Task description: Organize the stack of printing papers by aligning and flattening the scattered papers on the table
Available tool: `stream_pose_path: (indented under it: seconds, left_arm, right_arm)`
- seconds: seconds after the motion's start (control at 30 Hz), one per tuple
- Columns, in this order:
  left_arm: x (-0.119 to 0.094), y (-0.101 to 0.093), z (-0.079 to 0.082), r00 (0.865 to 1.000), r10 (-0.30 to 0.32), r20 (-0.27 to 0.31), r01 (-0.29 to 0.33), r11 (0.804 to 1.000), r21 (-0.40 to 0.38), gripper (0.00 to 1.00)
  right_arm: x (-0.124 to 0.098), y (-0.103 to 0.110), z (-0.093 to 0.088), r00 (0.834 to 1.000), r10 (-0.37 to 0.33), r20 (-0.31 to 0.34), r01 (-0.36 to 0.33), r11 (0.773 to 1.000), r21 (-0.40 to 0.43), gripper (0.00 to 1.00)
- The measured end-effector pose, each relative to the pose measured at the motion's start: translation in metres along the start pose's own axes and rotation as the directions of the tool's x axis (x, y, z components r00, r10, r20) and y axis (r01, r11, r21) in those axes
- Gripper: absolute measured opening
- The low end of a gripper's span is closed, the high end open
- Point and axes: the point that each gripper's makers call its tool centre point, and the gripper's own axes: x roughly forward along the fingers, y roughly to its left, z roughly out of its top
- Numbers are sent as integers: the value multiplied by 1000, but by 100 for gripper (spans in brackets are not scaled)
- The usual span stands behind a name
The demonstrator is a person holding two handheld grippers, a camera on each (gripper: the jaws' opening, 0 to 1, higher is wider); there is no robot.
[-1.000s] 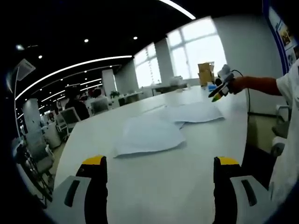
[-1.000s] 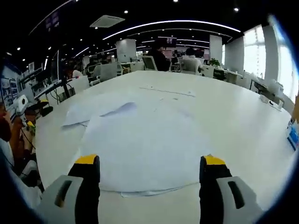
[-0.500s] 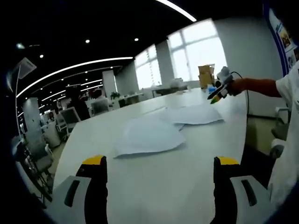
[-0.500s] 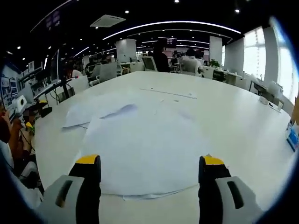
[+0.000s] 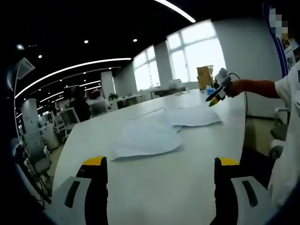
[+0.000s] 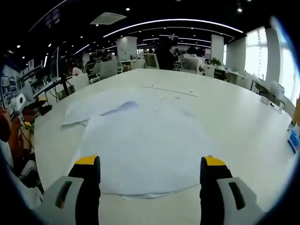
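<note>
Nothing has moved | both jaws wide | papers (image 6: 145, 140) on table (image 6: 234, 117)

Both cameras looked low across the white tabletop (image 5: 187, 178) from different edges, sharing the scattered papers (image 6: 145, 140) mid-frame.

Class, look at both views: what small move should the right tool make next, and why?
Probably lower the right tool onto the near edge of the paper in front of it. Its jaws stand open and empty above that edge, the sheets lie loosely fanned and overlap a second pile farther along the table, and the left tool hangs clear of the pile.
</note>
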Motion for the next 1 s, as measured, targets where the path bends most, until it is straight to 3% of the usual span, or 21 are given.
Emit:
stream_pose_path:
  seconds: [0.23, 0.37, 0.5, 0.6, 0.73, 1.0]
  left_arm:
    - [3, -4, 3, 1000, -12, 20, 12, 1000, -13, 97]
    - [6, -15, 13, 996, -46, 78, 42, 998, 46, 96]
    - [6, -24, 19, 992, -80, 101, 80, 997, 10, 93]
    - [7, -25, 24, 989, -89, 116, 91, 996, -15, 96]
    - [9, -25, 24, 990, -90, 104, 97, 993, -70, 96]
    - [14, -27, 18, 993, -91, 76, 96, 993, -74, 94]
  right_arm:
    - [-1, 2, 0, 1000, 7, 4, -7, 1000, 1, 83]
    - [-2, 3, -1, 1000, 7, 5, -7, 1000, 2, 83]
    - [-1, 6, -1, 1000, 14, 8, -14, 1000, 5, 83]
    - [-1, 8, 1, 1000, 18, 12, -18, 1000, -1, 83]
    - [-2, 7, 0, 1000, 16, 3, -16, 1000, -2, 83]
    - [-3, 7, 4, 1000, 20, 17, -20, 1000, -2, 83]
